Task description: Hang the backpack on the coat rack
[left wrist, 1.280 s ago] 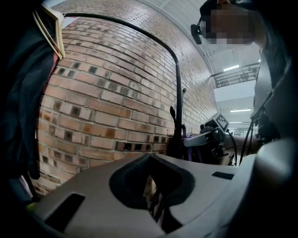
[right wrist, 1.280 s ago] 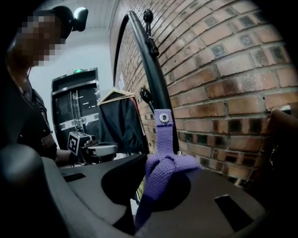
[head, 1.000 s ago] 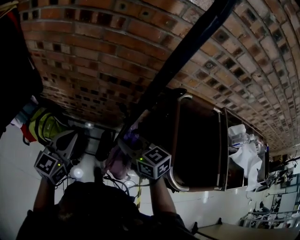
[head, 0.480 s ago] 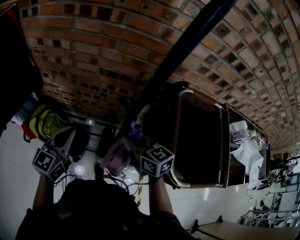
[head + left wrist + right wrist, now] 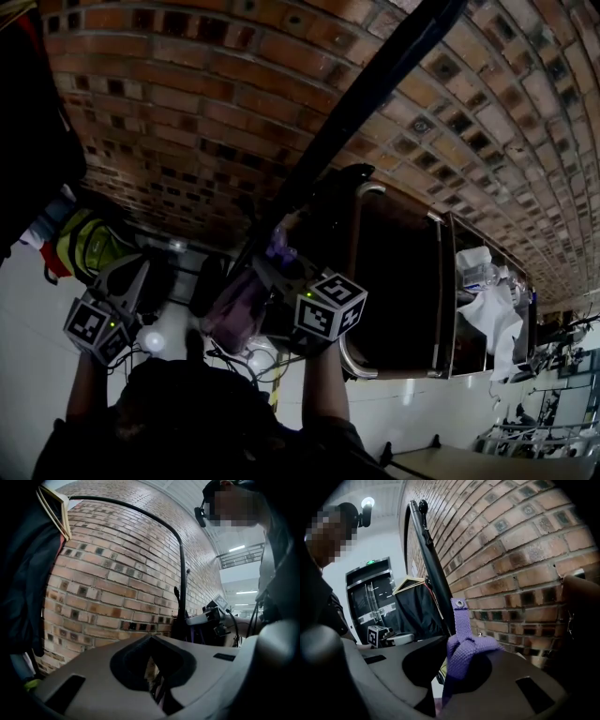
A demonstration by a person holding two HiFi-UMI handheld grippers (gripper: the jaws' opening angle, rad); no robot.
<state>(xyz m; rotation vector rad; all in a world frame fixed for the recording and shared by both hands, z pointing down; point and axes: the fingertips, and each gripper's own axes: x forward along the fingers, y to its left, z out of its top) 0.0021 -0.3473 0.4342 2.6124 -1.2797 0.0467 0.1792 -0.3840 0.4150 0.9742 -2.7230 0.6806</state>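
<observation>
The purple backpack (image 5: 236, 305) hangs low in the head view, just left of my right gripper (image 5: 279, 265). That gripper is shut on the backpack's purple webbing loop (image 5: 461, 639), whose riveted end sticks up above the jaws. The black coat rack pole (image 5: 361, 103) runs up diagonally right behind the loop, with a knobbed hook (image 5: 423, 504) high above in the right gripper view. My left gripper (image 5: 139, 272) is held off to the left, apart from the bag. Its jaws stand together with nothing between them (image 5: 150, 660).
A brick wall (image 5: 187, 103) stands behind the rack. A dark garment on a wooden hanger (image 5: 54, 508) hangs at the left. A dark cabinet (image 5: 394, 281) holding white bags (image 5: 487, 314) stands to the right. A yellow-green item (image 5: 84, 246) lies at the left.
My right gripper has risen and shifted right with the purple loop, lifting the backpack along the pole. The left gripper has stayed where it was.
</observation>
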